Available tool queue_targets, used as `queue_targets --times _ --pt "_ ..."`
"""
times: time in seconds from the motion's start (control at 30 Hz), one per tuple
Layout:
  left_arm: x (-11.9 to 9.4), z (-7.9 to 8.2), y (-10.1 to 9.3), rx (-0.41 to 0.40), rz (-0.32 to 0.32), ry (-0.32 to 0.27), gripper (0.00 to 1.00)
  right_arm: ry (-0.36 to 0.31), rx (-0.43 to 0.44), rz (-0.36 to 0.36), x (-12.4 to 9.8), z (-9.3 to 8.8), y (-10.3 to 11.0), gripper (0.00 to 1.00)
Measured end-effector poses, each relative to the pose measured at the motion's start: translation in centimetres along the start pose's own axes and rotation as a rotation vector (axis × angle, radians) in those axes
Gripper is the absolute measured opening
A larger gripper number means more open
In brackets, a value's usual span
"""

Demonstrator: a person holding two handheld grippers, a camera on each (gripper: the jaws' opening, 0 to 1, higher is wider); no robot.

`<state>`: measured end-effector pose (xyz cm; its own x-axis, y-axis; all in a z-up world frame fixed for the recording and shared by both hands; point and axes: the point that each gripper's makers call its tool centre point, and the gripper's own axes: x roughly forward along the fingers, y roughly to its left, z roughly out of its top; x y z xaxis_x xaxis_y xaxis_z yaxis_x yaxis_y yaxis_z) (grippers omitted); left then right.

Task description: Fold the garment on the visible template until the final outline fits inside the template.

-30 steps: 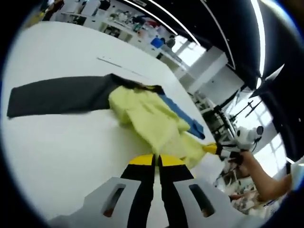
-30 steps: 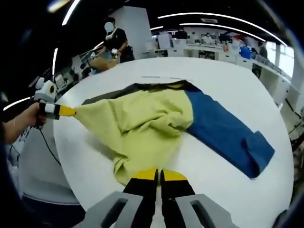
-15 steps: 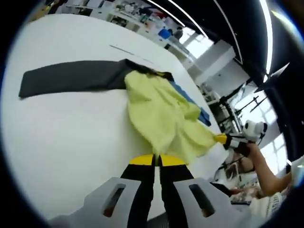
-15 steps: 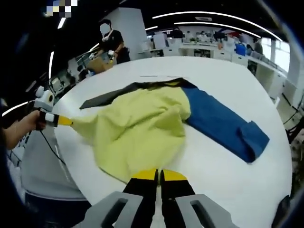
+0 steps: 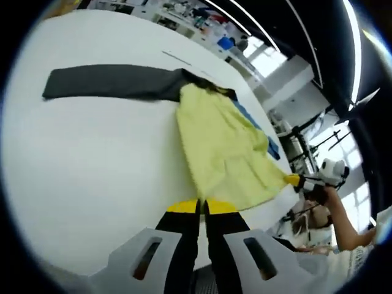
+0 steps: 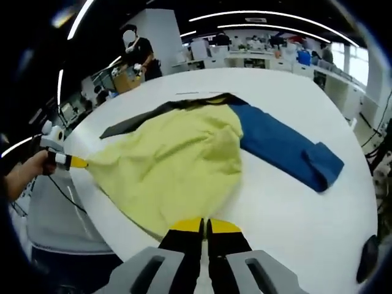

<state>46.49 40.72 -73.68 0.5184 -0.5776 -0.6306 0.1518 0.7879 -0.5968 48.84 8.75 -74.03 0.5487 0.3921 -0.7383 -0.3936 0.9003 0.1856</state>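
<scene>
Garment (image 6: pixel 177 159) between both grippers' fingers

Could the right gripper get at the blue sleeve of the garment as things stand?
Probably not at once: the right gripper is shut on the yellow fabric hem and would have to let go. The blue sleeve itself lies uncovered on the white table.

garment (image 6: pixel 184 156): yellow body, blue and dark grey sleeves | spread flat on white table (image 6: pixel 294 202)
</scene>
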Motion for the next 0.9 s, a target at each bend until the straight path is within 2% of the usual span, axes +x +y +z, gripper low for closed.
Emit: queue_targets --times 0.13,0.23,0.5,0.67,0.8,0.9 --pt "-0.1 -0.8 0.7 0.003 0.03 0.018 0.0 0.027 0.02 -0.008 -0.3 -1.0 0.2 0.0" --pt "-0.1 -1.7 0.5 -0.001 0.029 0.038 0.0 0.056 0.035 -0.028 -0.7 -2.0 0.2 0.0" --pt "0.1 -3.7 0.7 0.05 0.064 0.11 0.0 0.084 0.05 -0.079 -1.4 -3.9 -0.3 0.0" --pt "0.0 -4.5 1.4 0.069 0.097 0.138 0.0 0.093 0.054 -0.057 -1.4 -4.8 0.4 0.0" --pt "0.0 -5.2 1.4 0.076 0.101 0.163 0.0 0.106 0.06 -0.137 -1.8 -5.3 -1.2 0.0" --pt "0.0 -5.5 1.3 0.074 0.1 0.173 0.0 0.111 0.057 -0.142 -2.0 -5.4 -1.3 0.0"
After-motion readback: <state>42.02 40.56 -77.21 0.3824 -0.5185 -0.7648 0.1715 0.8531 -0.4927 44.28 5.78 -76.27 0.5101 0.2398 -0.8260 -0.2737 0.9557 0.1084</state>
